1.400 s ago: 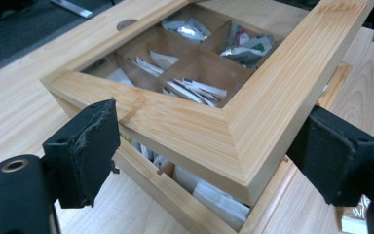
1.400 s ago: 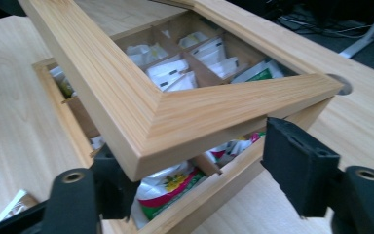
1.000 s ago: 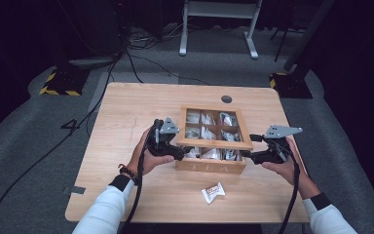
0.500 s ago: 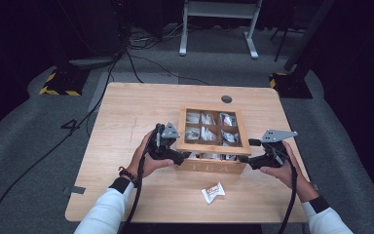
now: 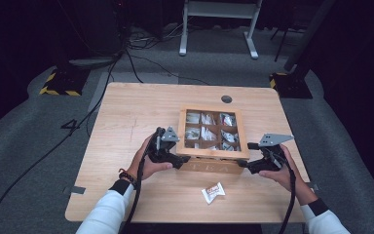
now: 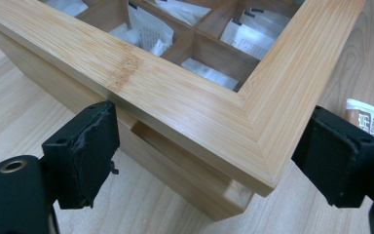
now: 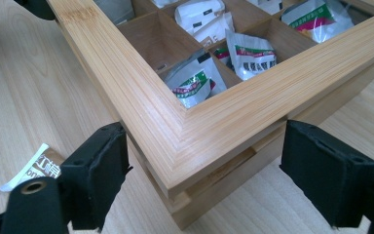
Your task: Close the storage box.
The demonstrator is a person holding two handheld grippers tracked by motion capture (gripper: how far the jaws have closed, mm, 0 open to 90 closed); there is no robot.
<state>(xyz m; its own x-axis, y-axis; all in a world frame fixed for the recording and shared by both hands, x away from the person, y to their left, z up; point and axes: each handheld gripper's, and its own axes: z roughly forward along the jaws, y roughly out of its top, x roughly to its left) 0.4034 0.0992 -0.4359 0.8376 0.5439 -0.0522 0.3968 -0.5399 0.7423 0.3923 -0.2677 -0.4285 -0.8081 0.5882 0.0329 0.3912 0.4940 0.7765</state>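
Note:
A bamboo box with a framed lid stands on the table, and sachets lie in its compartments. My left gripper is at the box's front left corner. In the left gripper view its jaws straddle the lid corner, with both pads against the lid's edges. My right gripper is at the front right corner. Its jaws have just been opening and now stand wide on either side of the lid corner, not pressing on it. A thin gap shows between lid and base.
One loose sachet lies on the wooden table in front of the box, between my hands. A cable hole is near the far edge. Cables trail back from both grippers along the person's white sleeves.

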